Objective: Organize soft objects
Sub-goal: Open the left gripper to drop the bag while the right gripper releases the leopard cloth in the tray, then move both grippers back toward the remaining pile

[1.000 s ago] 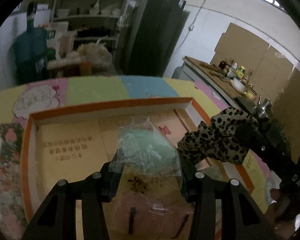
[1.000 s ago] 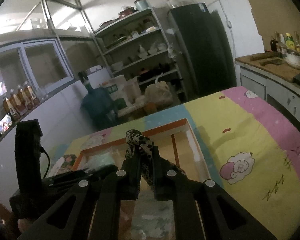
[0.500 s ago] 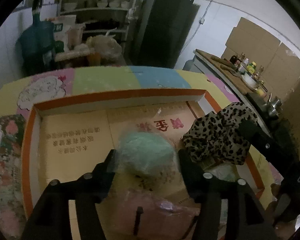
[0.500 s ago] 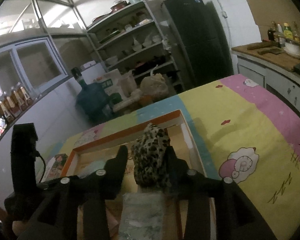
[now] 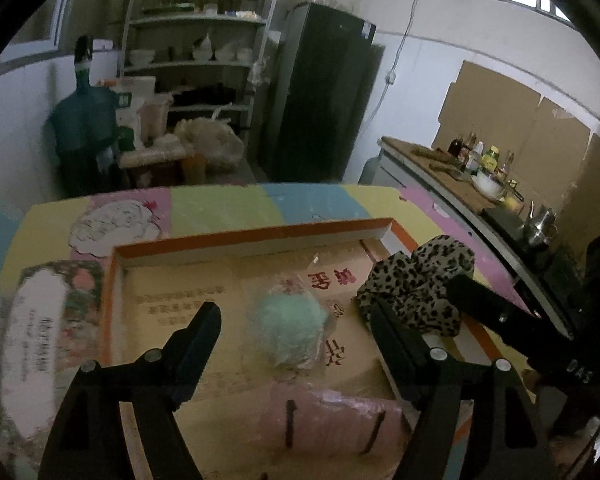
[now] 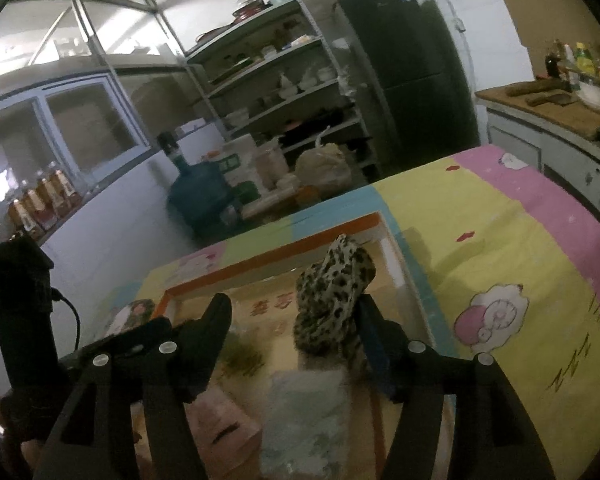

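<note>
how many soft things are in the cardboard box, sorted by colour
mint green fluffy ball: 1
leopard-print cloth: 1
pink bagged bundle: 1
pale grey-green packet: 1
total: 4, all inside the cardboard box

It is a plain home kitchen: a tall fridge [image 5: 320, 92], shelves [image 5: 196, 40] with bowls, a counter [image 5: 452, 172] with sauce bottles [image 5: 480, 156], a kettle [image 5: 540, 220].
</note>
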Demonstrator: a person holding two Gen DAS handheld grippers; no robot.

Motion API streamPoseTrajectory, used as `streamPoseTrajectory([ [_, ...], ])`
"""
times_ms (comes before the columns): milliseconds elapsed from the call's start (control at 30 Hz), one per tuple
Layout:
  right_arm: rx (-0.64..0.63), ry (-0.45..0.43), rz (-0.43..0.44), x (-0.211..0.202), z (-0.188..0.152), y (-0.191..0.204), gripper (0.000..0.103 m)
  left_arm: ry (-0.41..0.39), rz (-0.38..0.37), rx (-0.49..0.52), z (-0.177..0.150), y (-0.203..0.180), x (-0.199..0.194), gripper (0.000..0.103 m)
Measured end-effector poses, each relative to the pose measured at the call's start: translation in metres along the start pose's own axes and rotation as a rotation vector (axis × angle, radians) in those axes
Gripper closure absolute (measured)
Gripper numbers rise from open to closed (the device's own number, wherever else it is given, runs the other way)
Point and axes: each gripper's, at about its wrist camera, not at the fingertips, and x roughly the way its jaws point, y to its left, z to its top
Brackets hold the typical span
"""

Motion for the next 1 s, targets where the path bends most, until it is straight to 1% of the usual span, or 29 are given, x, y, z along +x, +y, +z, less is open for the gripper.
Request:
streamPoseTrajectory([
  [167, 0.028, 0.019, -0.035, -0.005, -0.012, -0.002, 0.036, -0.083, 0.026, 0.025, -0.002, 0.005, -0.028, 0.026],
  [300, 0.049, 0.01, -0.049, -0.015, -0.021, 0.0, 0.036, -0.148, 0.046, 0.06, -0.005, 0.006, -0.05, 0.025],
  [333, 0.049, 0.003, -0.057, -0.02, -0.023, 0.003, 0.036, -0.166, 0.049, 0.071, -0.007, 0.006, -0.057, 0.022],
  [367, 0.048, -0.002, -0.063, -0.022, -0.025, 0.005, 0.035, -0.173, 0.052, 0.076, -0.008, 0.007, -0.06, 0.014],
  [400, 0.045, -0.014, -0.071, -0.027, -0.027, 0.008, 0.035, -0.178, 0.055, 0.079, -0.01, 0.007, -0.064, 0.012],
  [500, 0.033, -0.047, -0.091, -0.037, -0.03, 0.022, 0.034, -0.189, 0.079, 0.089, -0.017, 0.014, -0.078, 0.012],
  [600, -0.003, -0.101, -0.1, -0.048, -0.034, 0.045, 0.03, -0.195, 0.117, 0.087, -0.026, 0.022, -0.094, 0.012],
  [667, -0.044, -0.136, -0.1, -0.055, -0.039, 0.064, 0.029, -0.203, 0.139, 0.081, -0.033, 0.03, -0.105, 0.012],
  [767, -0.078, -0.164, -0.093, -0.059, -0.048, 0.087, 0.029, -0.217, 0.136, 0.054, -0.044, 0.047, -0.125, 0.012],
  [833, -0.098, -0.17, -0.084, -0.059, -0.055, 0.104, 0.029, -0.232, 0.116, 0.016, -0.053, 0.062, -0.14, 0.012],
  [900, -0.119, -0.165, -0.074, -0.057, -0.063, 0.12, 0.029, -0.235, 0.116, -0.015, -0.059, 0.076, -0.15, 0.012],
  [933, -0.13, -0.158, -0.067, -0.055, -0.067, 0.128, 0.029, -0.237, 0.122, -0.026, -0.063, 0.082, -0.157, 0.012],
  [1000, -0.153, -0.141, -0.044, -0.05, -0.075, 0.145, 0.029, -0.243, 0.171, -0.034, -0.072, 0.095, -0.17, 0.012],
])
